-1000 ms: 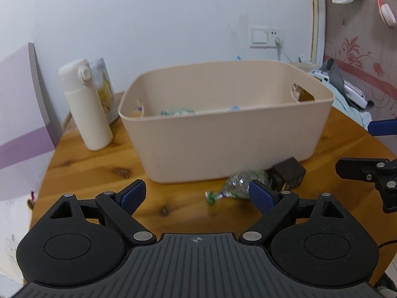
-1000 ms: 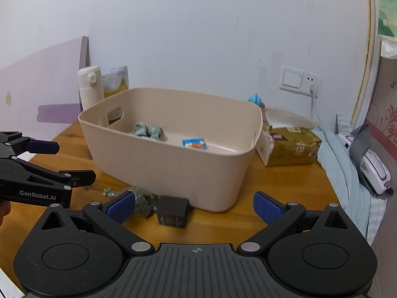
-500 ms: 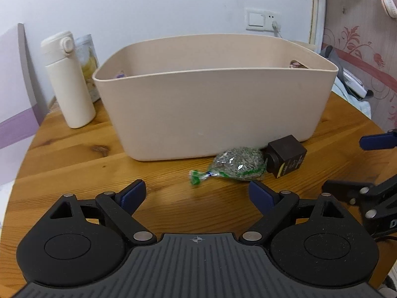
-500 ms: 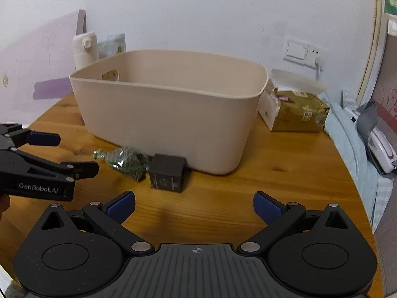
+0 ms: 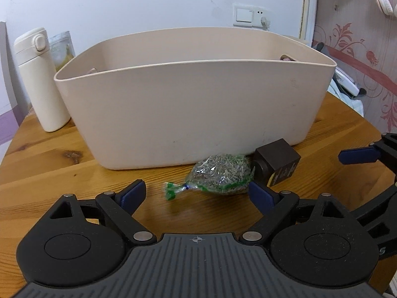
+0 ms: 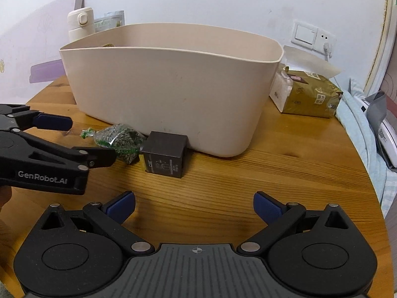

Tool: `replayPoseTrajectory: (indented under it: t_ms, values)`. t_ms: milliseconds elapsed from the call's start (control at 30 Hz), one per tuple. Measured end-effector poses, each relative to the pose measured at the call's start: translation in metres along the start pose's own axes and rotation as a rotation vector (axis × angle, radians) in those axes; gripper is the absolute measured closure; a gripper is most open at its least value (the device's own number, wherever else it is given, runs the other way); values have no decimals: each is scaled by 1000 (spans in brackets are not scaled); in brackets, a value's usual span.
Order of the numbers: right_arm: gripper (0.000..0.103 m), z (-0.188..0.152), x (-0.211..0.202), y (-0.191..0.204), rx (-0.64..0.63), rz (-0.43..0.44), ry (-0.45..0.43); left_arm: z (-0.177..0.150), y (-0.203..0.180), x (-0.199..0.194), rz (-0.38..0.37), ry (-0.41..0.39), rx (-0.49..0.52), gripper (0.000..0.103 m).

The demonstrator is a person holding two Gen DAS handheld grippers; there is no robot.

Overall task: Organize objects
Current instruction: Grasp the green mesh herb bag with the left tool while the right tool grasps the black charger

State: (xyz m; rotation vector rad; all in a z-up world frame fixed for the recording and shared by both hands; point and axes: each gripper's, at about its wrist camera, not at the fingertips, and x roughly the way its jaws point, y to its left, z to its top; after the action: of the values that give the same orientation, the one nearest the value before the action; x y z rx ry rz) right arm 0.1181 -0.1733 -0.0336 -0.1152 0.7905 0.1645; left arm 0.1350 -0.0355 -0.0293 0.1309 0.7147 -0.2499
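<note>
A small clear bag of grey-green pellets (image 5: 220, 176) lies on the wooden table (image 5: 62, 173), against the front wall of a beige bin (image 5: 193, 109). A dark brown cube box (image 5: 278, 164) touches the bag's right end. My left gripper (image 5: 196, 191) is open, low over the table, with the bag just ahead between its blue pads, untouched. In the right wrist view the bag (image 6: 119, 141) and box (image 6: 166, 156) sit left of centre. My right gripper (image 6: 194, 203) stands open and empty, short of the box. Its fingers (image 5: 357, 155) show at the left view's right edge.
A white flask (image 5: 39, 79) and a pouch (image 5: 62, 49) stand left of the bin (image 6: 168, 89). A gold tissue pack (image 6: 307, 94) sits to its right. Light cloth and a white device (image 6: 384, 134) lie past the table's right edge. The bin's rim hides its contents.
Both grippers have sunk toward the table and drawn nearer the bag and box. The bin's inside, visible before, is now hidden behind its wall. Both stay open.
</note>
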Motion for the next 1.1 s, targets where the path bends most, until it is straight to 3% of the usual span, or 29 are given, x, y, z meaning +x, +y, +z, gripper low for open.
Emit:
replayPoseTrajectory:
  t_ms: [367, 567, 800, 967, 1100]
  values:
    - [0, 7, 21, 12, -10, 15, 11, 3, 8, 18, -10, 20, -41, 11]
    - [0, 15, 31, 18, -12, 20, -2, 6, 20, 25, 40, 34, -71, 12]
    - [9, 21, 38, 24, 1, 9, -35, 8, 34, 26, 71, 31, -87, 12]
    - [11, 22, 41, 20, 36, 17, -34, 6, 36, 22, 76, 26, -94, 19]
    - [20, 21, 40, 20, 45, 19, -36, 7, 34, 19, 77, 25, -96, 28]
